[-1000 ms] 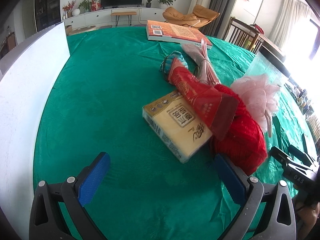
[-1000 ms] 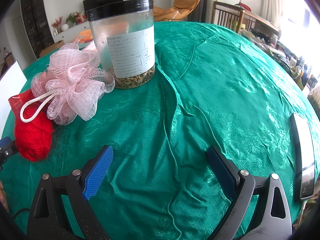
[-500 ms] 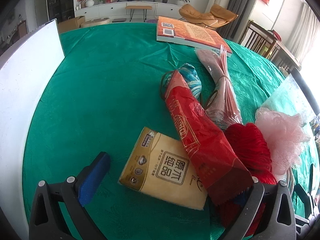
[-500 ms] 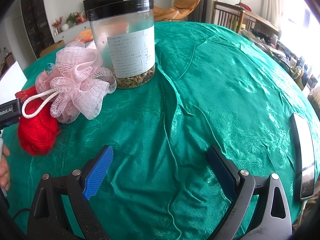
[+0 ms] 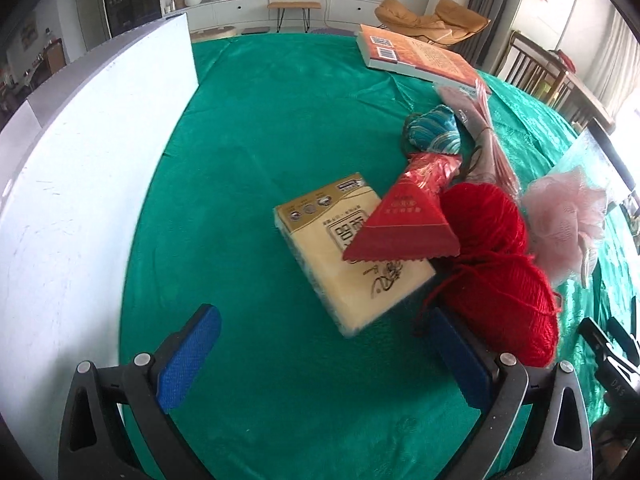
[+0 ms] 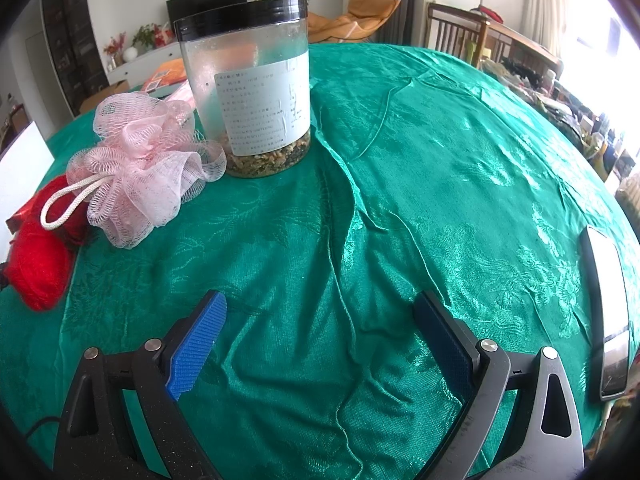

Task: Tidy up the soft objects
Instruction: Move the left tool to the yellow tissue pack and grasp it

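On the green cloth of the desk (image 5: pixel 280 128) I see the soft things lying close together in front of my left hand-held gripper (image 5: pixel 324 354). Its jaws stand wide apart and hold nothing. The tissue pack (image 5: pixel 352 256) lies just ahead of it, and a red foil bag (image 5: pixel 404 220) rests with its wide end on top of the pack. Touching the pack on the right side is the red yarn (image 5: pixel 500 264), and my right blue pad is just beside its loose thread. Beyond the yarn sits the pink bath sponge (image 5: pixel 564 216). A striped blue pouch (image 5: pixel 434 132) lies further back, near the narrow end of the foil bag.

My right hand-held gripper (image 6: pixel 320 344) is also released and empty, hovering over bare cloth. The sponge (image 6: pixel 140 168) is well to its left, touching a plastic jar (image 6: pixel 252 92).

I judge that sorting has hardly begun, because the soft things are not yet gathered in any one place. I think the step now is to choose the first item for the left side. The next move calls for bringing the jaws around the yarn or the pack; for the pack, the foil bag lies on it and could slide off.
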Motion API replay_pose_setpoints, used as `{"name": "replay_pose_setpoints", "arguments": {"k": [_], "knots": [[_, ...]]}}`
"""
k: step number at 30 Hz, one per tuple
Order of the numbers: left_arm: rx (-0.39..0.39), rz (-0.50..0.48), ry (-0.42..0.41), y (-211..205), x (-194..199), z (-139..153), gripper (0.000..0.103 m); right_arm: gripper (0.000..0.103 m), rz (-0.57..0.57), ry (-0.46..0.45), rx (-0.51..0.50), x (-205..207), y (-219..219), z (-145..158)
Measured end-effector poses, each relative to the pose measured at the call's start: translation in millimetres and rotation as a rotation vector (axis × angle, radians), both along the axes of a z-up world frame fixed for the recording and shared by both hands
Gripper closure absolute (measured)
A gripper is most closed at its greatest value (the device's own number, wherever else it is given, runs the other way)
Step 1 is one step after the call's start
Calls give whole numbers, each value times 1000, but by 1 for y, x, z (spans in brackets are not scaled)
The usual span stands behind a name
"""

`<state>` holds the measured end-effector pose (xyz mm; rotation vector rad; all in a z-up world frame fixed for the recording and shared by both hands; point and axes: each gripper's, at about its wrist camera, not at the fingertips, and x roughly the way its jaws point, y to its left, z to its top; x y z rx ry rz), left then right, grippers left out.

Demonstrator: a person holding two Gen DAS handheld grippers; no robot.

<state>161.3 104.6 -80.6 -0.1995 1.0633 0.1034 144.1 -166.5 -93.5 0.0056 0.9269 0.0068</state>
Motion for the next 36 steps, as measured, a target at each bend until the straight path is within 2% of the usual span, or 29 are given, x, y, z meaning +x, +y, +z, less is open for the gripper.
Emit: {"name": "replay_pose_setpoints", "arguments": {"k": [6, 9, 11, 13, 16, 18, 23, 26, 29, 32, 34, 36], "knots": [[0, 71, -39, -3, 34, -2, 0, 7, 0, 0, 0, 0, 0, 0], [2, 65, -33, -6, 45, -5, 0, 7, 0, 0, -1, 0, 0, 0], [16, 38, -49, -6, 40, -5, 5, 7, 0, 0, -1, 0, 0, 0], [49, 15, -30, -1, 29, -4, 8, 7, 0, 0, -1, 0, 0, 0], [139, 38, -14, 12, 7, 0, 8, 7, 0, 0, 0, 0, 0, 0], [169, 53, -9, 15, -2, 3, 8, 7, 1, 0, -2, 0, 0, 0], [117, 32, -8, 11, -14, 8, 8, 7, 1, -1, -1, 0, 0, 0], [65, 23, -35, 9, -32, 14, 8, 7, 5, -2, 3, 0, 0, 1], [77, -10, -32, 2, -49, 16, 8, 7, 6, -2, 3, 0, 0, 1], [65, -23, -111, 0, -58, 34, 8, 7, 7, -2, 1, 0, 0, 1], [31, -4, -186, 3, -59, 50, 8, 7, 7, -2, 1, 0, 1, 1], [13, 22, -224, 6, -52, 57, 4, 7, 7, -2, 1, 0, 1, 1]]}}
